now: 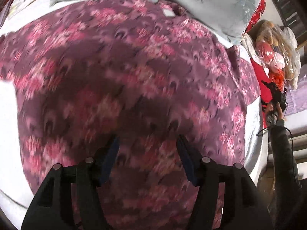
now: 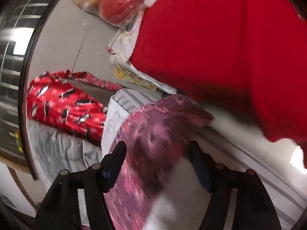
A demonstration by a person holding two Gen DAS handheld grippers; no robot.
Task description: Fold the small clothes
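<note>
1. Pointing steeply down over the purple floral garment (image 1: 122, 80), the left gripper (image 1: 147, 145) hangs above the cloth with its two black fingers (image 1: 112, 153) spread moderately apart; nothing sits between them and they grip nothing.
2. Off past the garment's right edge, seen from the left wrist, the right gripper (image 1: 276, 99) is held out beyond the bed's side by a hand (image 1: 273, 111) on a dark-sleeved arm (image 1: 284, 163).
3. From its own camera, the right gripper (image 2: 157, 151) tilts downward with its jaws standing wide; the garment (image 2: 153, 140) shows through the gap, but the fingers (image 2: 115, 159) do not appear to press on it.
4. Both views are heavily smeared by motion, so the garment's print reads only as blurred pink blossoms on dusky purple. Whether the right fingers brush the cloth cannot be made out.
5. The garment lies spread flat on a white bed sheet (image 1: 7, 115), filling most of the left-wrist view. A small white label (image 1: 169, 13) shows near its far edge.
6. Beyond that far edge lies a pale grey flowered pillow (image 1: 220, 3). To the garment's right, a red cloth (image 2: 220, 44) and a clear plastic bag of toys (image 1: 272, 53) rest at the bedside.
</note>
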